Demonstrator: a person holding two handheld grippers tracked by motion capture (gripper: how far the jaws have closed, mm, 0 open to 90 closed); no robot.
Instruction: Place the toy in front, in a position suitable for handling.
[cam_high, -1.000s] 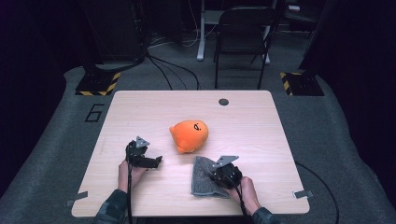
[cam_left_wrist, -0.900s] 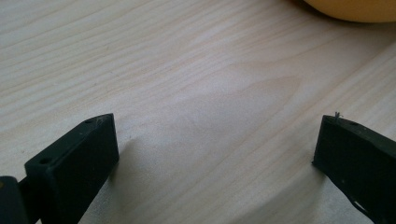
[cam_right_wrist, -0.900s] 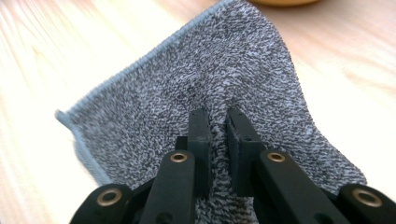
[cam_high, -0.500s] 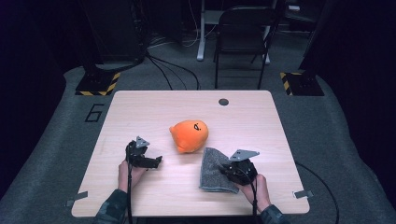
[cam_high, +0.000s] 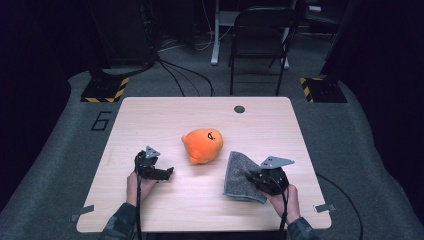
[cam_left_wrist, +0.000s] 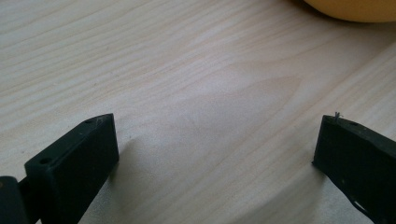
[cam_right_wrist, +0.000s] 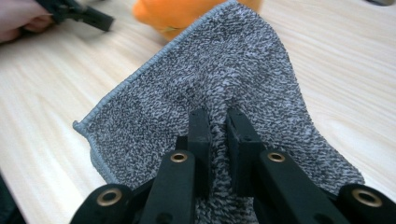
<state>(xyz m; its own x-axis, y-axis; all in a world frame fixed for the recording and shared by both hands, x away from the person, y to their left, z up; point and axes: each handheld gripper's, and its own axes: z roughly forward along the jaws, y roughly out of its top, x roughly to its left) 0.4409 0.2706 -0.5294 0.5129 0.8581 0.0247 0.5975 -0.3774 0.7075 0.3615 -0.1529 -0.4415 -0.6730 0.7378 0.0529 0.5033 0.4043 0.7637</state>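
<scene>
A grey terry cloth (cam_high: 242, 175) lies at the right front of the wooden table (cam_high: 210, 115), partly lifted at its near edge. My right gripper (cam_high: 256, 179) is shut on that cloth (cam_right_wrist: 205, 88); its jaws pinch a fold of the fabric (cam_right_wrist: 218, 122). An orange plush toy (cam_high: 202, 145) with a small black face mark rests in the middle of the table, and its edge shows behind the cloth (cam_right_wrist: 173, 16). My left gripper (cam_high: 167, 172) rests open on the tabletop left of the toy, its jaws wide apart over bare wood (cam_left_wrist: 215, 144). The toy's rim (cam_left_wrist: 350, 9) peeks in beyond them.
A small dark round grommet (cam_high: 239, 109) sits near the table's far edge. A black folding chair (cam_high: 260, 45) stands behind the table, with cables and hazard-striped floor plates (cam_high: 105, 90) on the grey carpet.
My right gripper has moved right and upward, dragging the grey cloth with it and raising its near edge. The left gripper and the orange toy have stayed where they were.
</scene>
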